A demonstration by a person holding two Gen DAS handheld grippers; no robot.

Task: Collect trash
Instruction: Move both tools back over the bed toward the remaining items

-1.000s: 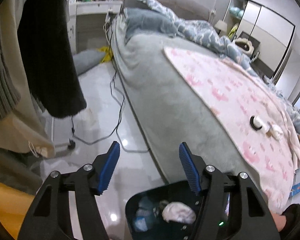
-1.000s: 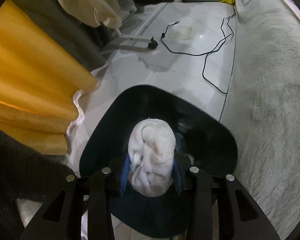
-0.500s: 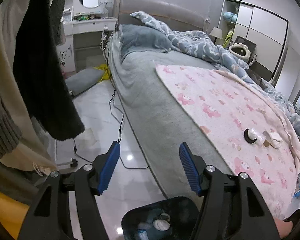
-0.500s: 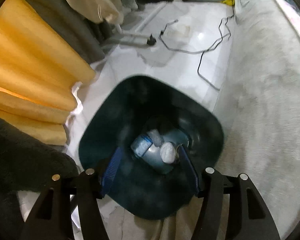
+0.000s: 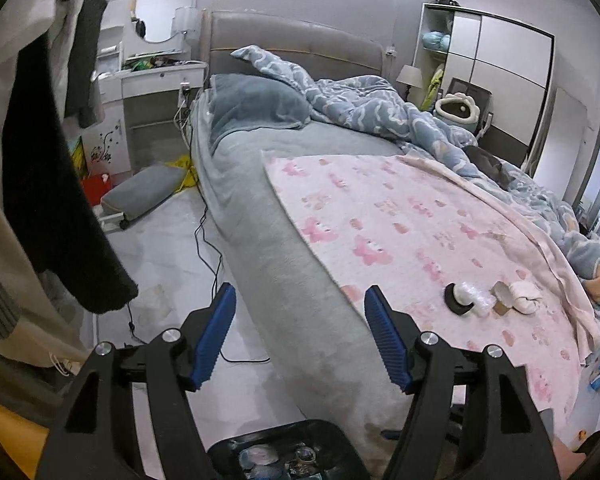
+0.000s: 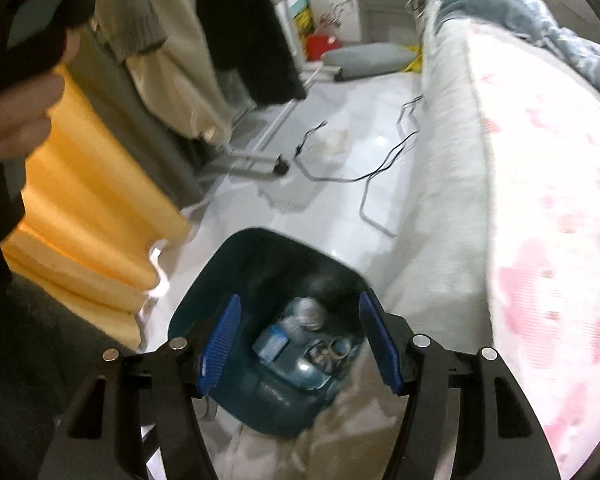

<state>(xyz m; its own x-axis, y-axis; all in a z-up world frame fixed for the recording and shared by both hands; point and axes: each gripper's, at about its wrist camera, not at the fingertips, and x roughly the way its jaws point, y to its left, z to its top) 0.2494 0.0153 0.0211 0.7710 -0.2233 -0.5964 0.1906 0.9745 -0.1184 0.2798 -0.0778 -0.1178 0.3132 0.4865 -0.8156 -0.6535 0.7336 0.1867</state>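
The right tongs [image 6: 300, 336] hang over the dark bin [image 6: 204, 280] on the floor beside the bed [image 5: 284, 264], spread apart with nothing in them. Trash lies inside the bin. The left tongs [image 5: 300, 336] are opening, with nothing between them. More trash [image 5: 488, 300] sits on the pink blanket [image 5: 400, 220].

left wrist: faces bed [image 5: 300, 264] | right wrist: down into bin [image 6: 236, 280] | shared: both
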